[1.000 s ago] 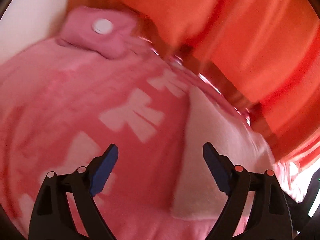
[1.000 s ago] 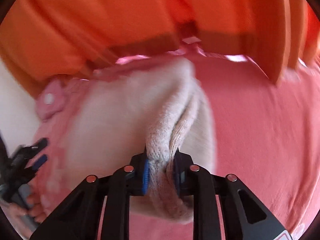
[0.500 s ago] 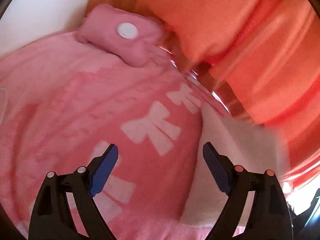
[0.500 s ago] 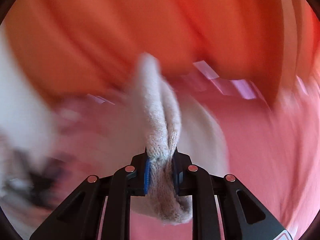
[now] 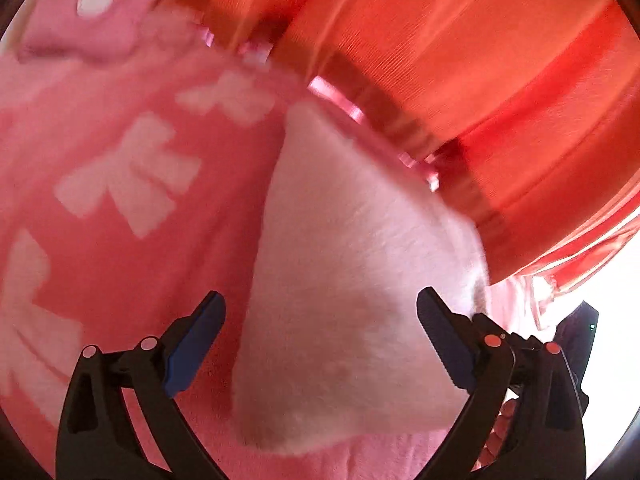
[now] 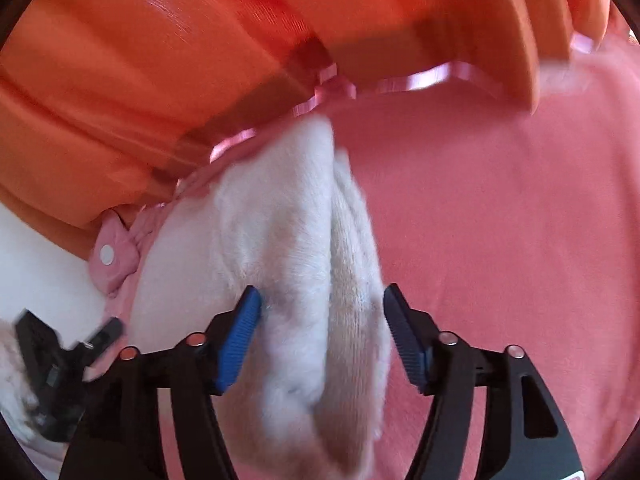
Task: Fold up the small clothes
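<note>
Your right gripper [image 6: 322, 336] has just been opening, its jaws now off the white fleece cloth [image 6: 296, 240] between them. Your left gripper [image 5: 320, 340] hangs wide open over that cloth, holding nothing.

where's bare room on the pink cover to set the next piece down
Widest free patch: plain pink cover right of the white fleece garment, up to the orange curtain. Crowded on the garment's other side: bow-print blanket, pink button pouch, left gripper. Right gripper straddles the fold, jaws just opened.

The fleece garment [image 5: 352, 280] lies on the blanket [image 5: 132, 264], before the curtain [image 5: 460, 60].
</note>
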Demonstrator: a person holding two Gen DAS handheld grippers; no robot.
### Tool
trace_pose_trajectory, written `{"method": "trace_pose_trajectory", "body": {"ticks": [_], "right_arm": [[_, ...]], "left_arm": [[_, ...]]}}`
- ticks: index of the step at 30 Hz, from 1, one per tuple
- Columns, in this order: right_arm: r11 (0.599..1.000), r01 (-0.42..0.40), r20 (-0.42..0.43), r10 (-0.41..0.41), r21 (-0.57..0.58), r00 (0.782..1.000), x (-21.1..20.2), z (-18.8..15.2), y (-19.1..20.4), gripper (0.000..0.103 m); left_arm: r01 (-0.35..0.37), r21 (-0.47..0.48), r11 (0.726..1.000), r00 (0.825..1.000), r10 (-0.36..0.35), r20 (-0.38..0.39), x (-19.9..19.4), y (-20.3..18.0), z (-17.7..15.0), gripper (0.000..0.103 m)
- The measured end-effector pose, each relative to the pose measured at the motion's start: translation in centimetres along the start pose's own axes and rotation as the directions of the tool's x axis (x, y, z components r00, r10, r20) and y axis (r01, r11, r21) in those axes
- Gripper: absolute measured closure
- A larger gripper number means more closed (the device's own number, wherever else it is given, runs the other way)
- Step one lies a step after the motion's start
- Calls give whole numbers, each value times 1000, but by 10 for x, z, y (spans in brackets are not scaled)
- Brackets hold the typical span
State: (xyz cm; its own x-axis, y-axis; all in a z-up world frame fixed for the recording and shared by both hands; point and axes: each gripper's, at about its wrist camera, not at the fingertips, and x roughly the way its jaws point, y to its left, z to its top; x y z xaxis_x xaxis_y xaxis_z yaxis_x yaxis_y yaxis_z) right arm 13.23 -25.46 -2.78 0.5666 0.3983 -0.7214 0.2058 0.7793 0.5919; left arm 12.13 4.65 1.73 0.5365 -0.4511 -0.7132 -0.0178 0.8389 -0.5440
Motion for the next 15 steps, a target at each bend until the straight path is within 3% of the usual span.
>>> {"method": "trace_pose_trajectory", "body": {"ticks": [2,3,4,6,7,8,11,13,15], "right_arm": [[998,-57,-25,58,41,998,10,1,-4,31],[998,-55,-19,55,30,998,10,2,-2,39],[996,-84,-38,84,4,996,13,4,5,60],[996,-72,-8,71,-48,997,7,8,22,69],[995,-59,15,60,-85,998,1,9,31,72],[989,-71,66,79,-128,995,-13,10,46,73],[961,-148,188,194,-232,963,-68,12,86,76],[936,-147,277,241,-320,930,-108,6,113,76],[927,-167,320,279,-336,905,-131,2,118,76]], "left_arm": [[50,-73,996,996,-55,-68,22,16,1,7],[73,-80,994,996,-78,-53,23,17,2,6],[78,-62,995,995,-81,-50,24,15,6,15],[139,-30,990,987,-141,-80,26,6,14,41],[134,-24,991,989,-135,-56,22,2,18,50],[157,6,988,987,-156,-32,13,-7,22,53],[201,130,971,974,-213,80,-35,-34,37,57],[254,180,950,948,-281,147,-70,-46,46,57],[282,214,935,927,-323,190,-94,-53,50,56]]}}
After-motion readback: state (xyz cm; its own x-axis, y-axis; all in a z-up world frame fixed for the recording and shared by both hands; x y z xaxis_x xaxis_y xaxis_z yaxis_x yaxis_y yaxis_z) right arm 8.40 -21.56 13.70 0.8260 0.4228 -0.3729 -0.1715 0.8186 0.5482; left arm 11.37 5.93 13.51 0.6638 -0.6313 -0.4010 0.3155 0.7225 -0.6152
